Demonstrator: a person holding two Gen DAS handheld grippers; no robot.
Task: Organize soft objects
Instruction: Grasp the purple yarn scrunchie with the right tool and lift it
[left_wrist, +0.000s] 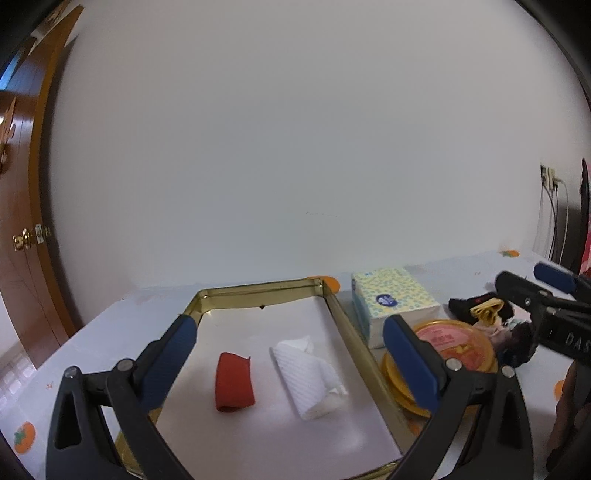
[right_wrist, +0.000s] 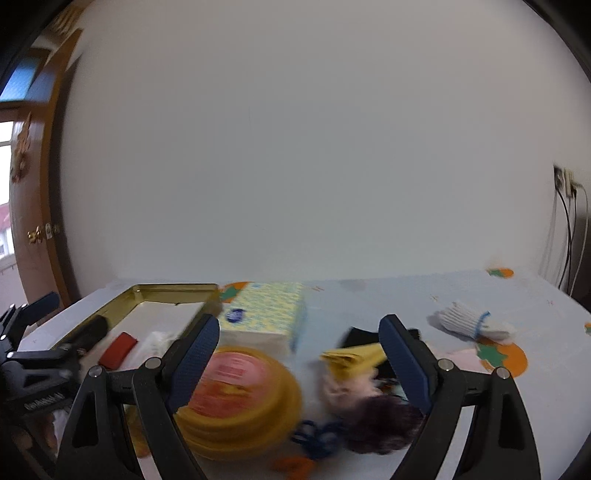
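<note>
A gold-rimmed tin tray (left_wrist: 347, 325) holds a rolled red cloth (left_wrist: 234, 382) and a rolled white cloth (left_wrist: 312, 376). My left gripper (left_wrist: 290, 336) hovers open over the tray, nothing between its fingers. To the right lies a pile of soft items (left_wrist: 491, 321): a black piece, a folded yellow cloth (right_wrist: 354, 356), a pinkish piece and a dark purple item (right_wrist: 384, 421). My right gripper (right_wrist: 299, 339) stands open above that pile and shows at the right edge of the left wrist view (left_wrist: 546, 295). A white rolled cloth with a blue band (right_wrist: 469, 321) lies farther right.
A yellow-patterned tissue pack (left_wrist: 391, 299) sits beside the tray. A round yellow container with a pink lid (right_wrist: 236, 391) sits in front of it. The table (right_wrist: 406, 295) has a light cloth with orange fruit prints. Wall behind, wooden door at left, cables at right.
</note>
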